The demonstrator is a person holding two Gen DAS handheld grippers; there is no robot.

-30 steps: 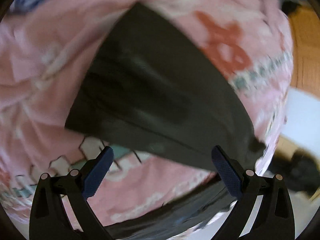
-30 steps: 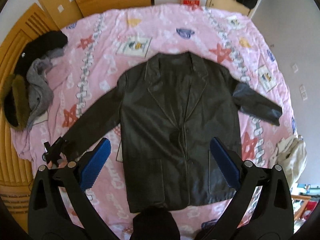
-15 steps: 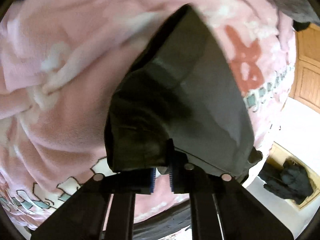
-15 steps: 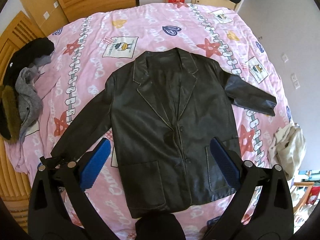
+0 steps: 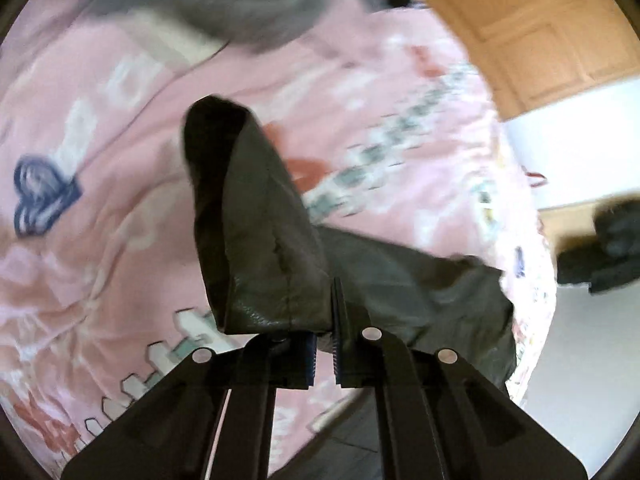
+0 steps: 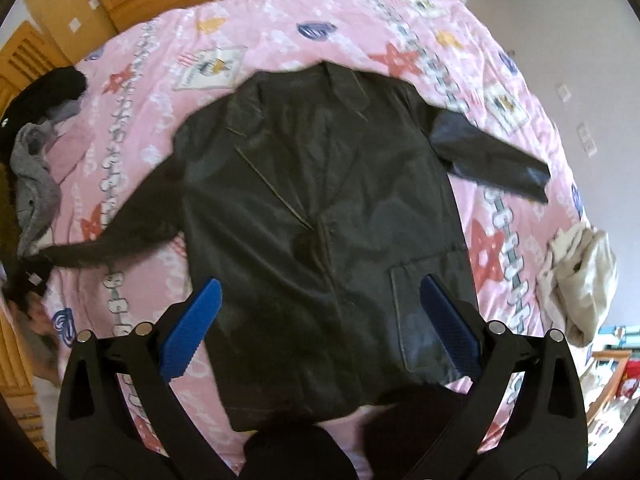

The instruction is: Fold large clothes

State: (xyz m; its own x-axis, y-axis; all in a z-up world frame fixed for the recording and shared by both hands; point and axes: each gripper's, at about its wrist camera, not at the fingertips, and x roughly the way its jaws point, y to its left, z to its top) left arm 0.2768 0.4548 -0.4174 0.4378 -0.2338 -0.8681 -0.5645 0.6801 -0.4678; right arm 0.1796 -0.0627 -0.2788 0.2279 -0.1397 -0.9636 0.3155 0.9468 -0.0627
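In the left wrist view, motion blur smeared the grey clothing at the top edge, so its kind could not be told, and the print on the pink bedspread ran into streaks. The left tongs hid the very edge of the jacket sleeve they pinched; how much leather lay between the pads could not be seen. A dark heap at the right rim was too blurred to name.

In the right wrist view, the jacket hem was cut off behind a dark rounded shape. The far end of its left sleeve dissolved into blur at the picture's left edge.
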